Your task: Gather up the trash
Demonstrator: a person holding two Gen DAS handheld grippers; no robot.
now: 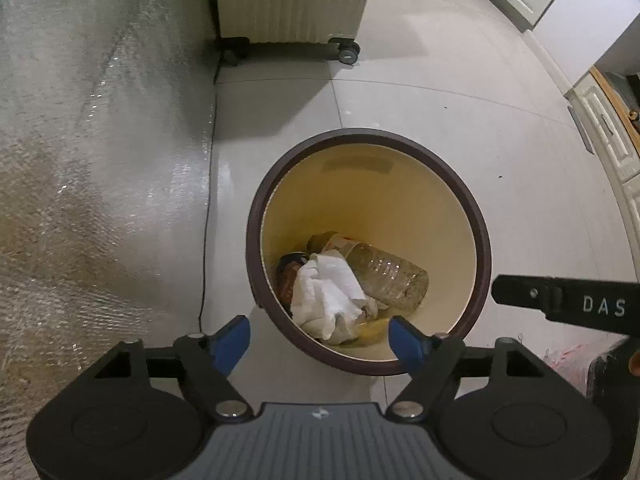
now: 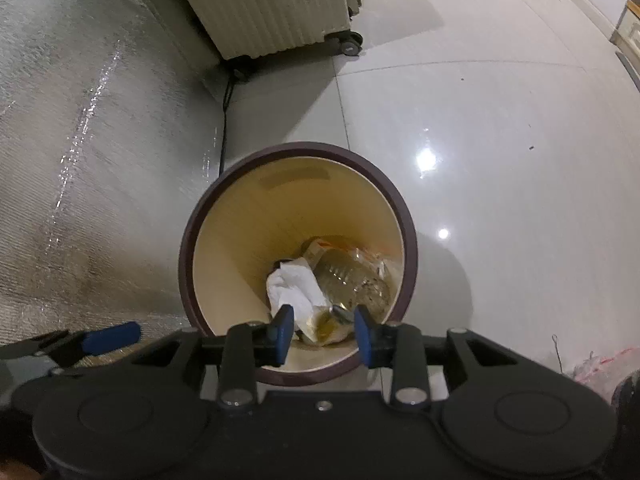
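A round trash bin (image 1: 478, 216) with a dark brown rim and cream inside stands on the tiled floor; it also shows in the right wrist view (image 2: 408, 216). Inside lie a clear plastic bottle (image 1: 390, 274), crumpled white paper (image 1: 328, 294) and a dark wrapper (image 1: 286, 274). The right wrist view shows the bottle (image 2: 356, 280) and the paper (image 2: 294, 286) too. My left gripper (image 1: 320, 340) is open and empty above the bin's near rim. My right gripper (image 2: 322, 334) is open and empty over the bin's near side.
A cream ribbed suitcase on wheels (image 1: 294, 0) stands behind the bin. A silver foil mat (image 1: 100, 160) covers the floor on the left, with a black cable (image 1: 208, 208) along its edge. White cabinets (image 1: 604, 132) stand at the right. A red-printed plastic bag (image 2: 600, 364) lies at lower right.
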